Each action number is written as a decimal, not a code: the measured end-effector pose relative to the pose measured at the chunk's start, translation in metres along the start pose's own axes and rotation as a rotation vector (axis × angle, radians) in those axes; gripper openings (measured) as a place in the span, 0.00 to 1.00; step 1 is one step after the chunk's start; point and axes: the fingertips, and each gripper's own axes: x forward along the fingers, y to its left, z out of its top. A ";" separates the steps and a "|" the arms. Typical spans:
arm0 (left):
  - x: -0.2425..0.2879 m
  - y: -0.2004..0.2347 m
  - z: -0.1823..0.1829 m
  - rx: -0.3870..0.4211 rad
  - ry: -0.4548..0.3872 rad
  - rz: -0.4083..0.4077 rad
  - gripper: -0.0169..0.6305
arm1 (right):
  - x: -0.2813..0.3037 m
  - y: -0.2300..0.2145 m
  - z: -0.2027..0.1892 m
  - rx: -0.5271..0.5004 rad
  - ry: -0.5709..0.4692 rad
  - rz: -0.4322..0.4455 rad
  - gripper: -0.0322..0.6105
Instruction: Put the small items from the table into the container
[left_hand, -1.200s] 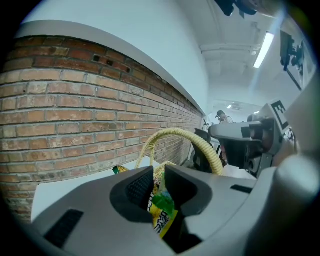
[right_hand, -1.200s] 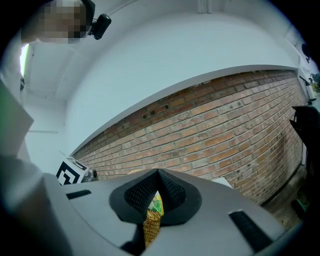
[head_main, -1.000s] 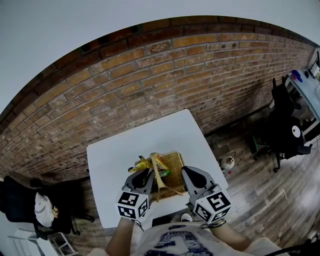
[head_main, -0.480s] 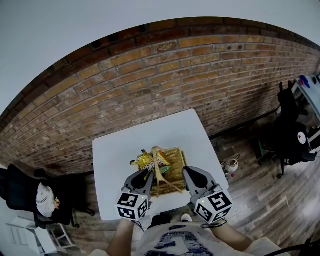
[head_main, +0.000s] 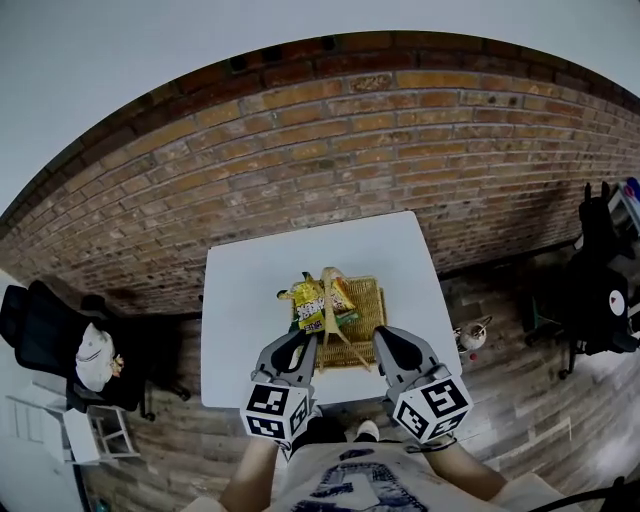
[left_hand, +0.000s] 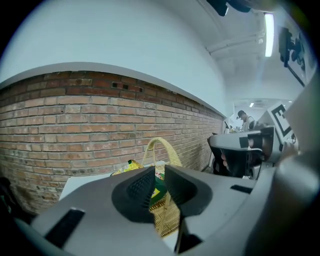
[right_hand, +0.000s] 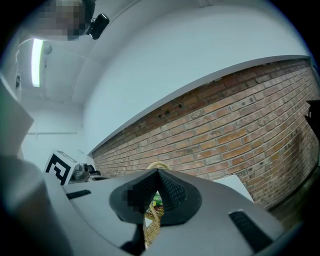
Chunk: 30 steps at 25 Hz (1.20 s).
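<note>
At the near edge of the white table (head_main: 245, 300), both grippers hover low, side by side, just short of the woven basket (head_main: 368, 310). The left gripper (head_main: 298, 345) has its jaws a narrow slit apart, and its own view shows nothing between the pads, only the basket and a green wrapper in the background. The right gripper (head_main: 384, 342) has its tips meeting, closed on nothing.

Just beyond them the basket sits about mid-table, its pale arched handle (head_main: 330, 325) standing up over the middle. Inside, toward the far left corner, lies a yellow snack packet (head_main: 308, 300), which seems to reach the rim. Beside it, past the handle, is an orange and green packet (head_main: 342, 295). No loose items can be made out on the bare tabletop, so by my reading the loading is nearly or fully done.

If either packet needs tucking in, expect it to be feather-light, crinkly and slick, with contents that crush easily. The best hold is a flat sealed edge or a corner, pinched gently, not the puffed middle. The basket looks stiff but light, so a careless nudge could slide it, and the handle blocks a straight approach down the centre. Behind the table runs the brick wall (head_main: 300, 150).
</note>
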 end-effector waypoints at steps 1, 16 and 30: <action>-0.005 -0.001 -0.001 0.005 -0.004 0.003 0.18 | 0.000 0.004 -0.001 -0.005 -0.001 0.008 0.08; -0.059 0.007 -0.011 0.004 -0.045 0.054 0.13 | -0.006 0.048 -0.008 -0.067 -0.001 0.010 0.08; -0.083 0.025 -0.009 0.010 -0.081 0.006 0.10 | 0.000 0.087 -0.011 -0.087 0.002 -0.020 0.08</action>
